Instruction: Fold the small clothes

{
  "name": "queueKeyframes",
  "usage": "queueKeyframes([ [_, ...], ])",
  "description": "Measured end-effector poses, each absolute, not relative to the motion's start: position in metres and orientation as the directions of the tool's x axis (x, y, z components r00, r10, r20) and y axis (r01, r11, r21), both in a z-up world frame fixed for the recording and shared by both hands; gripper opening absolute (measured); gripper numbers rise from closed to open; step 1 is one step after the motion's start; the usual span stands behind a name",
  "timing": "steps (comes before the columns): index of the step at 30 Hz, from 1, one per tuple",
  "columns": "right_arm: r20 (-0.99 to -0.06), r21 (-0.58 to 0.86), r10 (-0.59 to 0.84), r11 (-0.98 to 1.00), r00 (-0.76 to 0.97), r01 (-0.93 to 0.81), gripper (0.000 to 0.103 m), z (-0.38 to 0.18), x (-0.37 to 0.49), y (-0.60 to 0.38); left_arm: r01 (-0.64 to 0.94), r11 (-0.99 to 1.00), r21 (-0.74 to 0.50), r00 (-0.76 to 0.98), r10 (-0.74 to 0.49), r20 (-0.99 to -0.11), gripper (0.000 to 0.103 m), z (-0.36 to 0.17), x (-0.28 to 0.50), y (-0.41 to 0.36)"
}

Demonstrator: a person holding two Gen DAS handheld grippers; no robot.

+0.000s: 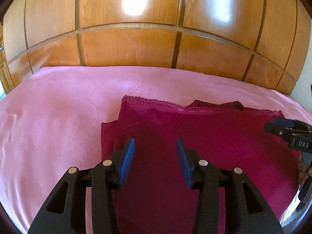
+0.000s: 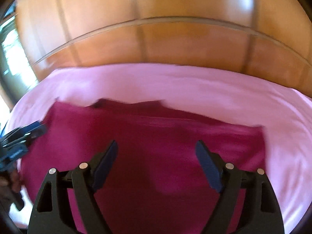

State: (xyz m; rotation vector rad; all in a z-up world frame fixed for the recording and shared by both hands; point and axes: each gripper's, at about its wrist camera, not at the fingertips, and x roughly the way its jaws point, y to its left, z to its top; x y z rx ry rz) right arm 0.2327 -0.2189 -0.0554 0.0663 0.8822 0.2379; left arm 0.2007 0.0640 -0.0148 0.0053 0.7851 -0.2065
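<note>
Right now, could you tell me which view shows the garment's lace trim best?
The left wrist view: the lace trim runs sharp along the far edge of the maroon garment. The right wrist view is motion-blurred, so that edge shows no lace detail.

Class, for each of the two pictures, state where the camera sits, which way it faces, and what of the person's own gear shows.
Left wrist: on the left hand-held gripper, open, facing the maroon garment; right hand-held gripper at right edge.
Right wrist: on the right hand-held gripper, open, facing the same garment.
Shared: garment, pink sheet, wooden wardrobe.
</note>
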Motion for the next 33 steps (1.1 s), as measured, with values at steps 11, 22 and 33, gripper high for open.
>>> queueKeyframes([
  [11, -0.831, 0.059, 0.134, 0.986, 0.540, -0.154, 0.081, -0.089, 0.296, -0.199, 0.195, 0.979, -0.067, 0.678, -0.184, -0.712, 0.043, -0.019, 0.209, 0.062],
  [22, -0.813, 0.141, 0.174, 0.985, 0.555, -0.103, 0.090, -0.100, 0.311, -0.213, 0.176, 0.980, -0.092, 0.667, -0.188, -0.721, 0.049, -0.036, 0.217, 0.065],
  [33, -0.766, 0.208, 0.179, 0.978, 0.617, -0.026, 0.096, -0.064, 0.276, -0.237, 0.165, 0.978, -0.130, 0.677, -0.208, -0.706, 0.050, -0.044, 0.217, 0.071],
])
